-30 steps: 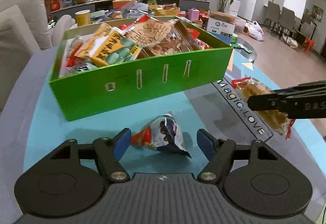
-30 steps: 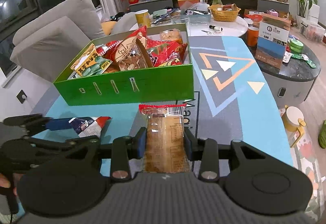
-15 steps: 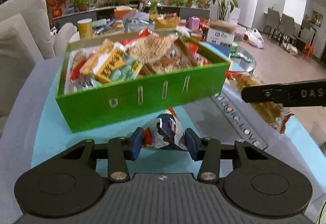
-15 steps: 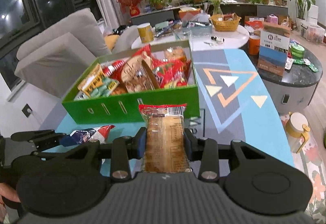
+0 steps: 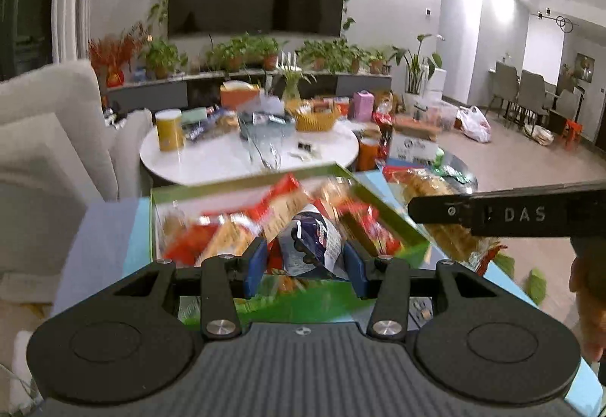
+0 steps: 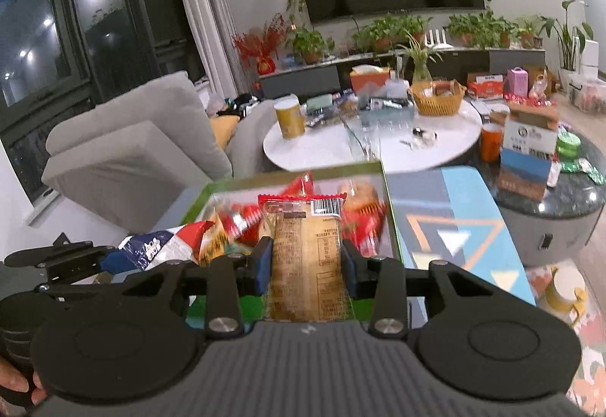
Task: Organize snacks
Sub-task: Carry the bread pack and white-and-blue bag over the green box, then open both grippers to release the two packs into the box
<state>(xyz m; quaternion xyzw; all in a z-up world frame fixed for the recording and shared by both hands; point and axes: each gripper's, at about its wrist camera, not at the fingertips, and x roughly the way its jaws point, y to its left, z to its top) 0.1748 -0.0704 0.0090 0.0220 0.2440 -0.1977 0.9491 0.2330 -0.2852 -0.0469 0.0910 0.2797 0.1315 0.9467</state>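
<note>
Two snack packets hang over the green cardboard box [image 6: 391, 224] of mixed snacks on the blue patterned table [image 6: 466, 197]. The left claw [image 5: 306, 261] is clenched on a crumpled blue-and-white foil packet [image 5: 314, 246]; the right claw [image 6: 306, 263] grips a clear, red-edged cake wrapper [image 6: 305, 258]. Behind stands a round white table [image 6: 447, 148].

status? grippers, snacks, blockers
Left gripper shut on blue-white packet. Right gripper shut on biscuit pack. Both above green box. Nothing in the way.
</note>
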